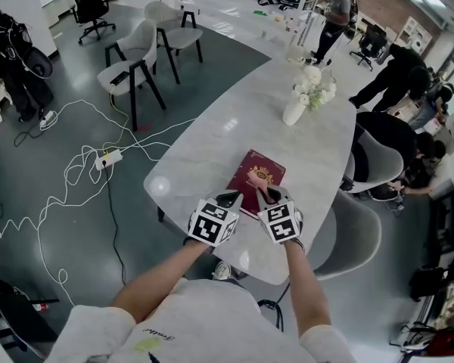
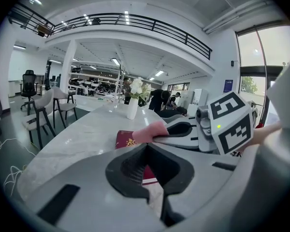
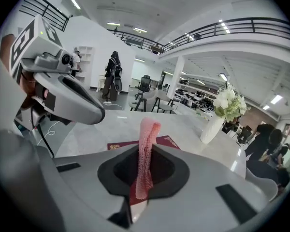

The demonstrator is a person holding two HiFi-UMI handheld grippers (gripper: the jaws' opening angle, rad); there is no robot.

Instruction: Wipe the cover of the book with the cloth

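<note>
A dark red book (image 1: 256,178) with a gold emblem lies on the white marble table (image 1: 212,146), close to its near edge. My right gripper (image 1: 266,195) is shut on a pink cloth (image 1: 258,180), which rests over the book's near part. In the right gripper view the cloth (image 3: 146,149) stands clamped between the jaws, with the book (image 3: 170,141) beyond it. My left gripper (image 1: 228,200) is shut and holds nothing, just left of the book's near corner. The left gripper view shows the book (image 2: 127,139), the cloth (image 2: 150,131) and the right gripper (image 2: 180,128) ahead.
A white vase of white flowers (image 1: 306,93) stands further up the table. Grey chairs (image 1: 132,70) and loose white cables (image 1: 91,161) are on the floor to the left. People (image 1: 397,66) and another chair (image 1: 352,233) are on the right side.
</note>
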